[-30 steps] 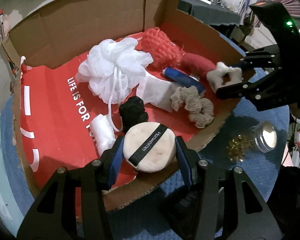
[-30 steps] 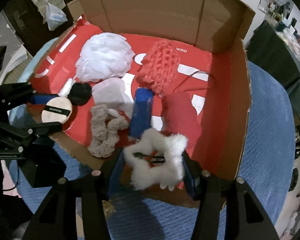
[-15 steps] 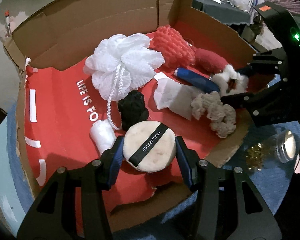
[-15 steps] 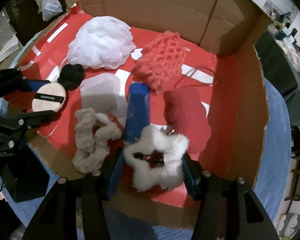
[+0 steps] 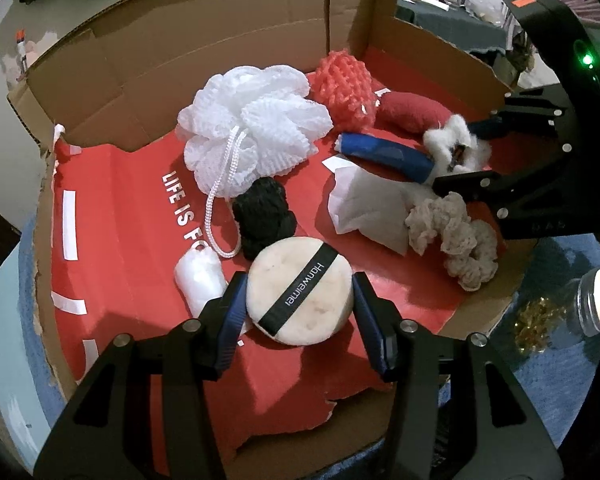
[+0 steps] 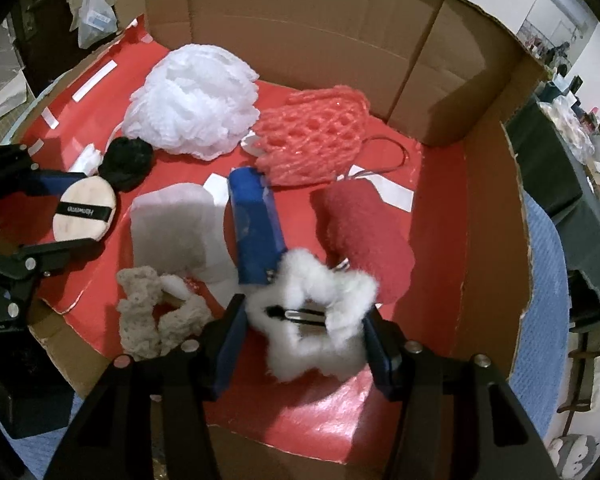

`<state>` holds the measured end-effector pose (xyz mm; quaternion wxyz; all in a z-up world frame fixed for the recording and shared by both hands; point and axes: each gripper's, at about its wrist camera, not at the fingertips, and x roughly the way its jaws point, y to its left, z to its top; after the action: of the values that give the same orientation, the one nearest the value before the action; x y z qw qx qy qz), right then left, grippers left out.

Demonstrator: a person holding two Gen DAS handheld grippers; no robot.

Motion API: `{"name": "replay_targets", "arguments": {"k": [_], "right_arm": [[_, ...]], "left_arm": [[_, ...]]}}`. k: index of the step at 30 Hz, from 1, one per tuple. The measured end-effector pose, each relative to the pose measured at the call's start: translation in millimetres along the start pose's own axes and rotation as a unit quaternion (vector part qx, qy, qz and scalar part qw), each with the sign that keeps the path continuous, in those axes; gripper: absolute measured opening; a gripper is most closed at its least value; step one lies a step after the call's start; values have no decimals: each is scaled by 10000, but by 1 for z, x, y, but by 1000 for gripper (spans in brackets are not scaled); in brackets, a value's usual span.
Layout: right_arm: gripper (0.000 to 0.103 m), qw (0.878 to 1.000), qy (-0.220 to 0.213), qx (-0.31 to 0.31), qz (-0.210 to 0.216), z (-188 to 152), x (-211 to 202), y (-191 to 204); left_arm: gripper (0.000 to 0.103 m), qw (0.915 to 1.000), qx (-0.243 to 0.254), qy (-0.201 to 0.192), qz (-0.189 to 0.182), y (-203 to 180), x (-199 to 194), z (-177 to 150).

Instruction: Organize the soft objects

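My left gripper (image 5: 298,300) is shut on a round cream powder puff (image 5: 298,300) with a black band, held over the front of the red-lined cardboard box (image 5: 112,216); it also shows in the right wrist view (image 6: 83,212). My right gripper (image 6: 306,320) is shut on a white fluffy star-shaped hair clip (image 6: 312,312), low inside the box near its front right; the clip also shows in the left wrist view (image 5: 456,144). In the box lie a white mesh bath pouf (image 5: 256,128), a coral foam net (image 5: 344,88), a red plush piece (image 6: 364,236) and a blue pack (image 6: 256,228).
Also in the box: a black scrunchie (image 5: 264,216), a beige scrunchie (image 5: 456,236), a white pouch (image 5: 364,208) and a small white wrapped piece (image 5: 200,280). A clear jar with a metal lid (image 5: 592,304) lies on the blue cloth right of the box.
Both grippers have moved forward over the box's front edge and down inside it, still holding the puff and the fluffy clip.
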<state>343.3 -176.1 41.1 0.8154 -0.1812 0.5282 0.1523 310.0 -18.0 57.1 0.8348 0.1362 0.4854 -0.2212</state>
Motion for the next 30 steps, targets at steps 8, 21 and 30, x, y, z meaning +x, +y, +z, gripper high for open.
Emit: {"name": "replay_targets", "arguments": {"k": [8,21,30], "right_arm": [[68,9996,-113,-149,-199,-11,-7,3],[100,9905,-1302,153,-414,-40,-77,24],[103,9676,-2228,1144,-329,-53,-77,6]], "left_arm": [[63,9999,-2,-133,3,-2,-6,-5],[86,9904,-486,-1268,274,-9,-59,-25],[92,9679,-755,-2142,1079,-17,-79,-29]]}}
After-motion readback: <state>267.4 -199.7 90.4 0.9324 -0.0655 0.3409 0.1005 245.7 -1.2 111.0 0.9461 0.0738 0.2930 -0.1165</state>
